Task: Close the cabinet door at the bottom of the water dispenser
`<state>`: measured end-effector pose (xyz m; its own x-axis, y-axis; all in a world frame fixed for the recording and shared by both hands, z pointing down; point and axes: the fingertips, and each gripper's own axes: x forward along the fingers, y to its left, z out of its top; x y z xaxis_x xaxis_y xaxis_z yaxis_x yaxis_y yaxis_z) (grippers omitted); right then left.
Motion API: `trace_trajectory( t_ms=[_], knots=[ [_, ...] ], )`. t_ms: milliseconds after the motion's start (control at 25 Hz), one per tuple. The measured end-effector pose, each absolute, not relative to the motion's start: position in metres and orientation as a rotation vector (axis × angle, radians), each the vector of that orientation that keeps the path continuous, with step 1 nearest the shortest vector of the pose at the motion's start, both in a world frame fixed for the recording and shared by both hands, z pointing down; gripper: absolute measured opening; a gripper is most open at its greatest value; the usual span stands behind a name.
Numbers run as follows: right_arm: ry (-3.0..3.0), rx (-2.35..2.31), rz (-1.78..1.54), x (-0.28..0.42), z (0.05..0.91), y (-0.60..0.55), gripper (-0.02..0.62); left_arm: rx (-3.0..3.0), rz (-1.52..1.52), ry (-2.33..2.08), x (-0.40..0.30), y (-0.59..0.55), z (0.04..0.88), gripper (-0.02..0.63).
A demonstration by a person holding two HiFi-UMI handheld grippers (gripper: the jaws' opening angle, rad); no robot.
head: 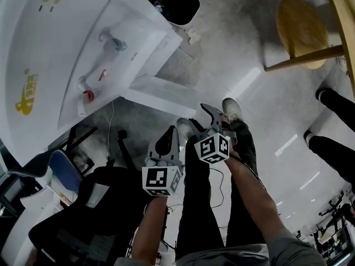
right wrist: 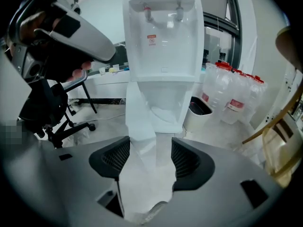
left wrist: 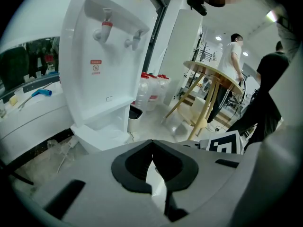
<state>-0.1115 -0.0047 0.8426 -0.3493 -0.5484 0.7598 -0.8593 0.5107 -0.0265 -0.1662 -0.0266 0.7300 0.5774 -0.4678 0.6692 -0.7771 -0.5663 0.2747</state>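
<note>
The white water dispenser [head: 66, 49] stands at the upper left, with its two taps [right wrist: 163, 11] facing me. Its bottom cabinet door [head: 161, 90] is swung wide open, and in the right gripper view the door [right wrist: 139, 122] stands edge-on in front of the open compartment [right wrist: 168, 108]. My right gripper [head: 209, 115] is open and close to the door's free edge, which lines up between its jaws [right wrist: 149, 162]; whether they touch I cannot tell. My left gripper [head: 169, 140] hangs shut and empty [left wrist: 151, 152], a little back from the dispenser [left wrist: 109, 56].
A white bin [right wrist: 199, 110] and several water bottles [right wrist: 232, 98] stand right of the dispenser. A black office chair [head: 94, 204] is at the left. A wooden table [left wrist: 213, 79] and stool [head: 302, 21] are at the right, with people standing [left wrist: 234, 60] beyond.
</note>
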Motion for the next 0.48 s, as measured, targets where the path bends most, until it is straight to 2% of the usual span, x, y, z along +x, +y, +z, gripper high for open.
trace_trajectory(
  t_ms=[480],
  knots=[
    [-1.984,1.28,0.604,-0.071,0.843,-0.049,0.258,2.245,0.736,-0.991,-0.16,-0.041,0.729,0.008]
  ],
)
